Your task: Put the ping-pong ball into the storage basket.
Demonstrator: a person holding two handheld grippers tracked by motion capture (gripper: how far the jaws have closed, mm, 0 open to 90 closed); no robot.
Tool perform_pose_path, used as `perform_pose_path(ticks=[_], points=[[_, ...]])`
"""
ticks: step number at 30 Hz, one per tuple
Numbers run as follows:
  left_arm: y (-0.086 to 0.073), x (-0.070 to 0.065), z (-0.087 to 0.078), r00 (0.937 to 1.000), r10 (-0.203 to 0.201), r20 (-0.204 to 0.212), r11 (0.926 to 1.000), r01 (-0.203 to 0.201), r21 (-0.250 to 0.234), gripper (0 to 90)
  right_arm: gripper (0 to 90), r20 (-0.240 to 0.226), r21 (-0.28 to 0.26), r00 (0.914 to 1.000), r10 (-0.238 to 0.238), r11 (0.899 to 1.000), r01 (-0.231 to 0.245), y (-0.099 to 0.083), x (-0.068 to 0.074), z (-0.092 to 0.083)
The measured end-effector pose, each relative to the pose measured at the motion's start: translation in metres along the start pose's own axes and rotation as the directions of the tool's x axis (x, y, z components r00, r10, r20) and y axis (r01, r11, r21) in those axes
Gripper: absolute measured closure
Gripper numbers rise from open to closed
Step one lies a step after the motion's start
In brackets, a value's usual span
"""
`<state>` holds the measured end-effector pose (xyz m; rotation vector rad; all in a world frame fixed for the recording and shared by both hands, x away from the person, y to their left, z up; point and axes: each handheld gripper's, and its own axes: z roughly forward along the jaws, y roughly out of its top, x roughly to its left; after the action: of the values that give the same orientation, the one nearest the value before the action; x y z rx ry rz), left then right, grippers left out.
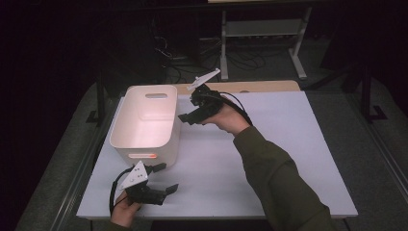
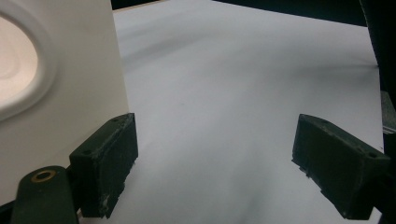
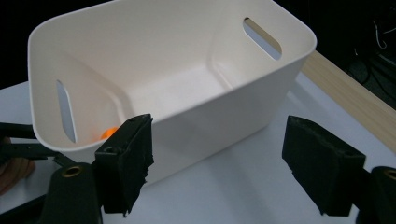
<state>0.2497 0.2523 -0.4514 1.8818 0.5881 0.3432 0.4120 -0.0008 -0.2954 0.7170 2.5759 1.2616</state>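
Bin (image 1: 144, 126) white, rounded, slot handles, orange object (image 3: 110, 133) inside; left gripper (image 1: 161, 179) and right gripper (image 1: 188, 115) jaws released, empty.

The right gripper (image 1: 188, 113) is black, with a grey three-cornered plate (image 1: 203, 79) on top and a black cable (image 1: 239, 106) looping off it over the hand. The right arm wears a dark olive sleeve (image 1: 281, 180) — long, creased, close at the wrist. The left gripper (image 1: 165, 177) is black too, with its own pale plate (image 1: 134, 175) dotted with small holes. Both have blocky, scuffed jaws — a brass-ringed screw (image 2: 44, 176) sits at the base.
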Motion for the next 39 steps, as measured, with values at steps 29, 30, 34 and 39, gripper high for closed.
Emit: perform_pose_path(ticks=[29, 30, 34, 39], points=[[0.000, 0.000, 0.000, 1.0000, -0.002, -0.002, 1.0000, 0.002, -0.002, 14.1, 1.8, 0.069, -0.039, 0.9953, 0.068, 0.997, -0.065, -0.063, -0.010, -0.017], [0.000, 0.000, 0.000, 1.0000, 0.001, -0.002, 1.0000, -0.001, 0.000, 14.1, 1.0, 0.070, -0.040, 0.9948, 0.074, 0.997, -0.072, -0.066, -0.010, -0.017], [0.000, 0.000, 0.000, 1.0000, 0.000, -0.002, 1.0000, 0.000, -0.001, 14.1, 0.0, 0.085, -0.048, 0.9939, 0.071, 0.997, -0.067, -0.076, -0.010, -0.018], [0.000, 0.000, 0.000, 1.0000, 0.000, -0.002, 1.0000, 0.000, 0.000, 14.2, 0.0, 0.093, -0.053, 0.9925, 0.080, 0.996, -0.075, -0.088, -0.010, -0.020]])
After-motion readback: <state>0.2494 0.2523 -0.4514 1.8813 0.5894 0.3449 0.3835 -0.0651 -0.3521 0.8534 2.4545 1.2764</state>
